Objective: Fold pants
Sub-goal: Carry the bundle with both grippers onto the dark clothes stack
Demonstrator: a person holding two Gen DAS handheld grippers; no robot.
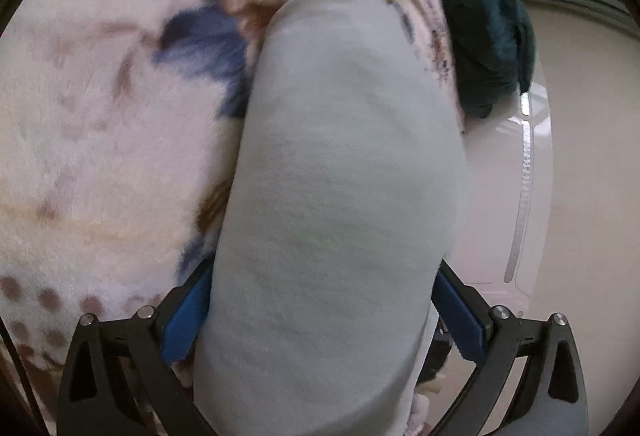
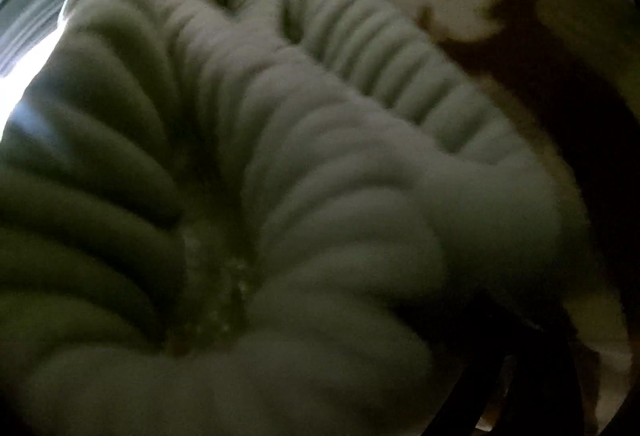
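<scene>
While pants (image 1: 340,176) lie between wide-spread left gripper (image 1: 324,320) fingers, covering floral blanket (image 1: 92,124)

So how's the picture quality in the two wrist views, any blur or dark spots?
Left wrist view: bright and evenly lit, the pale pants slightly soft, fisheye bending at the edges. Right wrist view: dim and blurred, bunched fabric fills it, glare at the left edge.

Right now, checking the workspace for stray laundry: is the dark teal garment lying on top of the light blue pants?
No, the teal garment lies apart, beyond the pants.
</scene>
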